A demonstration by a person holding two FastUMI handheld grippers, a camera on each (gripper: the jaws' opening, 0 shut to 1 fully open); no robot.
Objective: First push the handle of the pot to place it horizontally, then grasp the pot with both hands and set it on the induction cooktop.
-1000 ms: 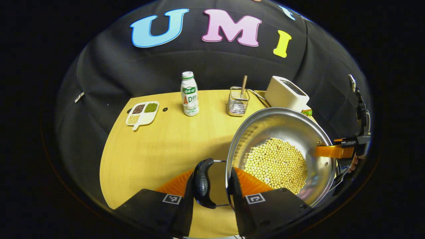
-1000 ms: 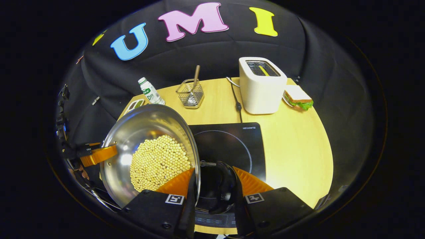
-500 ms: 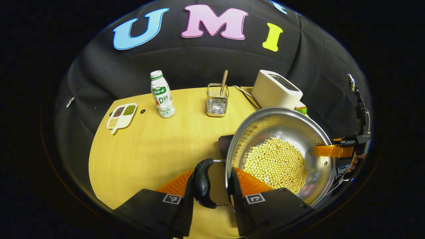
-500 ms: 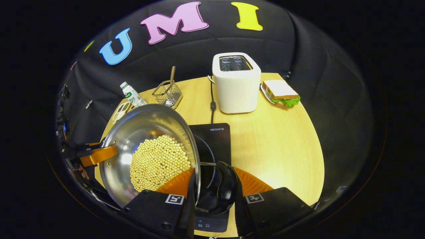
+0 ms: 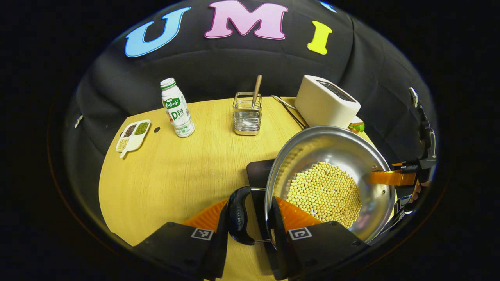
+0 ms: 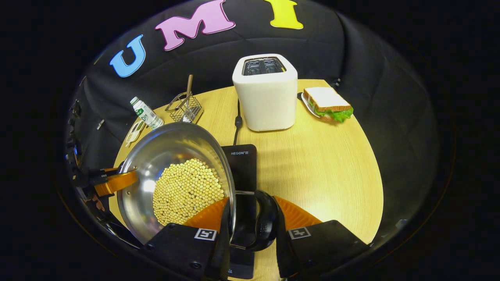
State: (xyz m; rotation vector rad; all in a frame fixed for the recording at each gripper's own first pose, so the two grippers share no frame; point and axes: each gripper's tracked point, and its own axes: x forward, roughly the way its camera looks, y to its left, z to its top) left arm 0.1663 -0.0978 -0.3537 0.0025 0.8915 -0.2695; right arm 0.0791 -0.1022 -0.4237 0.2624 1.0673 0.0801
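Observation:
A steel pot (image 5: 332,150) holding several yellow beans (image 5: 324,193) is gripped from both sides. In the left gripper view, my left gripper (image 5: 250,214) is shut on the pot's black side handle (image 5: 237,214). My right gripper (image 5: 394,177) shows at the pot's far rim. In the right gripper view, my right gripper (image 6: 252,218) is shut on the other black handle (image 6: 266,220), with the pot (image 6: 172,142) to its left. The left gripper (image 6: 113,182) is at the far rim. The black induction cooktop (image 6: 242,164) lies mostly under the pot, its corner (image 5: 258,173) peeking out.
On the wooden table (image 5: 175,175) a white toaster (image 6: 265,91) stands behind the cooktop, its cord (image 6: 236,123) running forward. A sandwich (image 6: 327,103) lies to its right. Farther left are a wire basket (image 5: 247,115), a drink bottle (image 5: 176,108) and a small divided dish (image 5: 133,134).
Both grippers have carried the pot to the right and toward the toaster. The cooktop now lies mostly beneath the pot. Both grips are unchanged.

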